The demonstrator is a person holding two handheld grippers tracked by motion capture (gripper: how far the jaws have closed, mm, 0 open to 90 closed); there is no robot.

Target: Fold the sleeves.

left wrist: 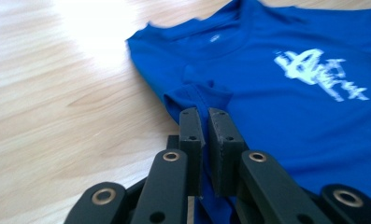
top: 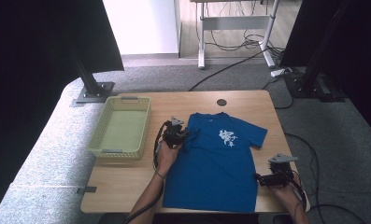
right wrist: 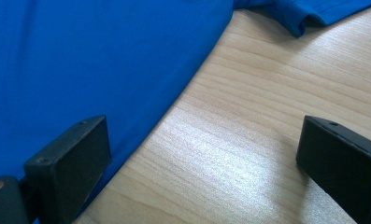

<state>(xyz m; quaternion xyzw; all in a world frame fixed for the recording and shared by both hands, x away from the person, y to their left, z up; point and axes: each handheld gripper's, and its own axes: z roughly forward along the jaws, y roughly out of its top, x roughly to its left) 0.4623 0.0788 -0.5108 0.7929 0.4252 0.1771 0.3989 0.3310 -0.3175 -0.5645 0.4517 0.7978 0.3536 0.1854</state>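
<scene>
A: On the worktop [top: 127,186], seen from the high view, a pale yellow-green basket [top: 121,127] sits at the left, well apart from any clutter, with a dark round spot [top: 221,102] near the far edge. Beyond the worktop there's grey carpet, a white desk frame [top: 234,28] and loose cables [top: 234,44] on the floor.

B: And the blue T-shirt [top: 216,158]?

A: Spread flat in the middle, collar toward the far edge, white print [top: 229,137] on the chest. The left claw [top: 183,134] is at the shirt's left sleeve, the right claw [top: 259,178] just beside the lower right hem.

B: Over to the left gripper view.

A: Left claw [left wrist: 205,116] is pressed nearly together, pinching a bunched fold of the sleeve [left wrist: 197,93], which stands up in a small ridge. The T-shirt [left wrist: 286,116] runs off to the right, its white print [left wrist: 318,74] blurred, and bare wood lies to the left with a bright glare patch.

B: Right gripper view?

A: Right claw [right wrist: 202,158] is spread wide. One jaw sits over the T-shirt [right wrist: 80,56] edge, the other over bare worktop [right wrist: 248,140]. The hem curves smoothly between them, and a folded sleeve end [right wrist: 309,16] shows at the top.
</scene>
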